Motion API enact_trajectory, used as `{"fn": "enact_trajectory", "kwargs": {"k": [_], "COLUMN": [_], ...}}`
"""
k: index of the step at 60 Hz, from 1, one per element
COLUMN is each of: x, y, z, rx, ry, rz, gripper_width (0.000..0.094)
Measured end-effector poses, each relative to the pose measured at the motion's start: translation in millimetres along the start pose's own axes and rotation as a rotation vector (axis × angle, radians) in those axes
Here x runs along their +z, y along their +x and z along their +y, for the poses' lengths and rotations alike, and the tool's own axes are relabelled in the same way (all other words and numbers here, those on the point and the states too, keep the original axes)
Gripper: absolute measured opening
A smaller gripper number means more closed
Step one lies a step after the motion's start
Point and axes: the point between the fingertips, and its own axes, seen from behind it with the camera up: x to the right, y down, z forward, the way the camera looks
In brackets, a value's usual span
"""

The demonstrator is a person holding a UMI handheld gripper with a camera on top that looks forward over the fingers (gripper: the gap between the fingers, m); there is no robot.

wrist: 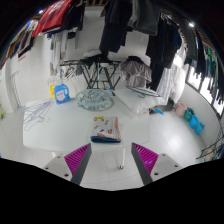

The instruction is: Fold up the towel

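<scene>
My gripper [112, 160] is open wide and holds nothing, with its two pink pads far apart and bare desk [50, 130] between them. Just ahead of the fingers, on the white desk, lies the towel [106, 127], a small bunched, patterned cloth, and beyond it I see a drying rack [96, 72] and clothes hanging up. I think I am at the start, reaching in, so next I need to go forward and down to pinch one edge of the towel.
</scene>
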Motion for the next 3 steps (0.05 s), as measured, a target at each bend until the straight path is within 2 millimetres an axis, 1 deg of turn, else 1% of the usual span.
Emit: {"fn": "enact_trajectory", "kwargs": {"k": [3], "x": [-1.1], "y": [1.8], "z": [0.7], "rx": [0.001], "ry": [0.004], "rz": [0.003], "gripper_width": [0.0845]}}
